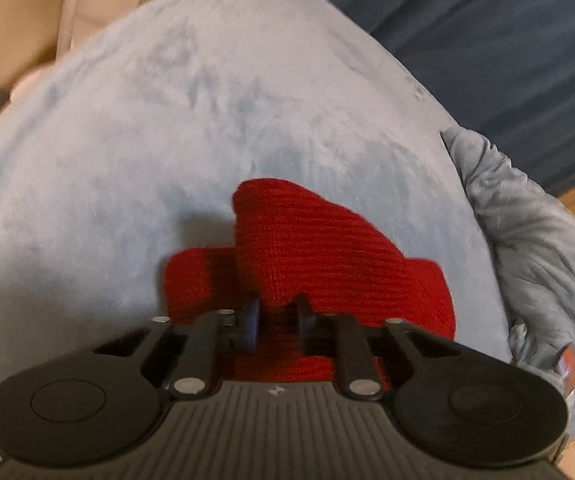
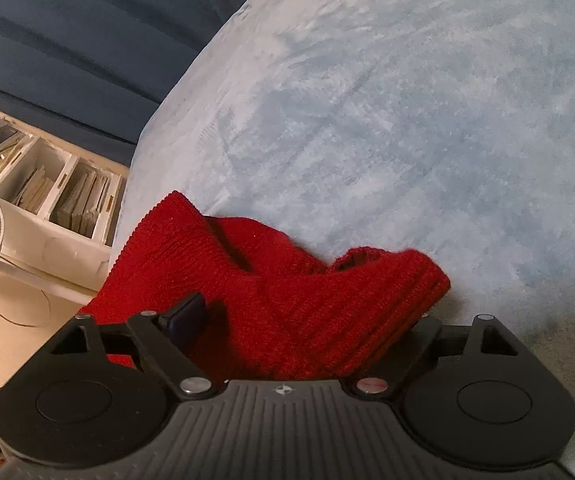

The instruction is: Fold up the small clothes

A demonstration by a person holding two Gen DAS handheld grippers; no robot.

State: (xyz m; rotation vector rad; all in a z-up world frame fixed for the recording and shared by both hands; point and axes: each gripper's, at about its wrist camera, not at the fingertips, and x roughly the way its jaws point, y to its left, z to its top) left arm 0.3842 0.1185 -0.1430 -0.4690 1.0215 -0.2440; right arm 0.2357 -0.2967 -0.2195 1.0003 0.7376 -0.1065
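Our left tongs point(image 1: 277, 322) pinch the red knit garment point(image 1: 307, 256) right in front of them (to keep the fold), while our right tongs point(image 2: 307, 320) spread wide around it, letting go.

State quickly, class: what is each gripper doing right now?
Left gripper: closed on the red knit garment.
Right gripper: open, fingers wide over the same garment, gripping nothing.
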